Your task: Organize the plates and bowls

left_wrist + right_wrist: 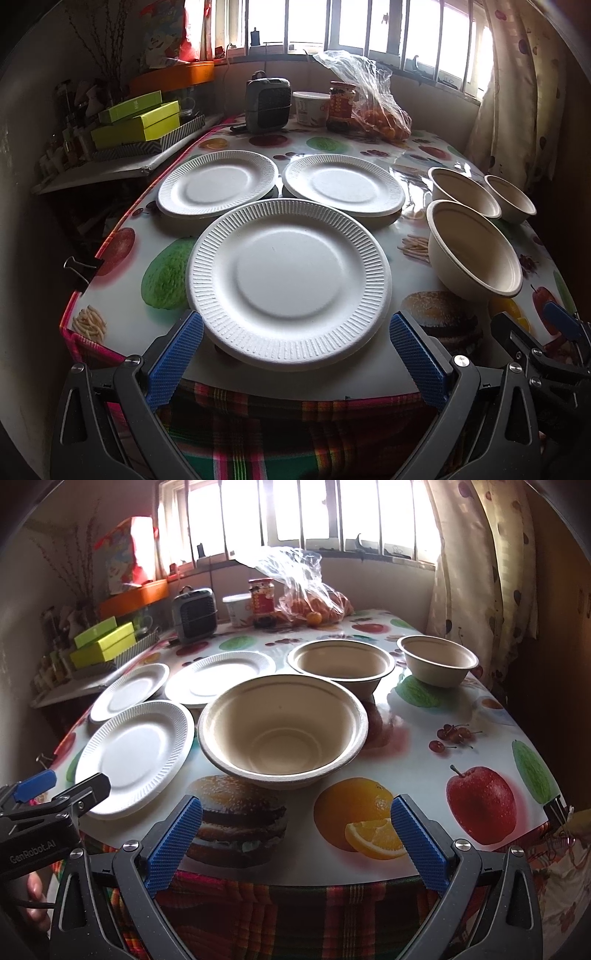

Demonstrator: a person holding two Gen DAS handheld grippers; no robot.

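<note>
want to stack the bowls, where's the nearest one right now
In the right wrist view the nearest bowl sits centre, straight ahead of the open right gripper, just right of the closest paper plate and above the printed burger.

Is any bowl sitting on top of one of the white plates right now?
No, the three bowls, such as the nearest bowl, stand directly on the tablecloth, beside the nearest plate.

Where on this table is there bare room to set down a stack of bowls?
The near right corner of the table is free, right of the nearest bowl, in front of the far right bowl. The left half is crowded with three plates, the nearest plate touching that bowl.
</note>
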